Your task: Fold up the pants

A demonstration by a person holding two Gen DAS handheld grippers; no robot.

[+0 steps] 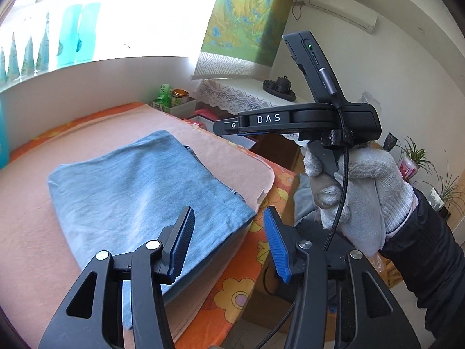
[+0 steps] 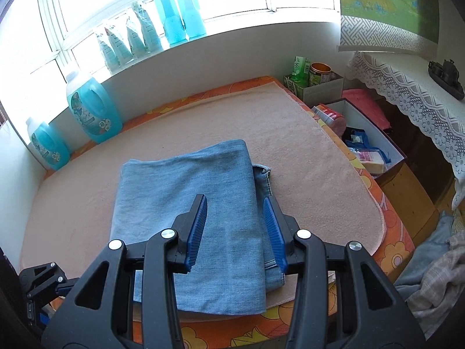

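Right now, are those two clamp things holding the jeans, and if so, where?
No. Both are empty: the left tool and the right tool stand open above the folded pants, with nothing between their pads.

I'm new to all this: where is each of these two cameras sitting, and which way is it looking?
Left wrist view: sits on the left gripper, looking down over the folded blue denim pants on the pink towel; the white-gloved right hand holding the right gripper shows.
Right wrist view: sits on the right gripper, looking down over the pants towards the window; part of the left gripper shows at the lower left.
Shared: pants, towel, both sets of jaws open and empty.
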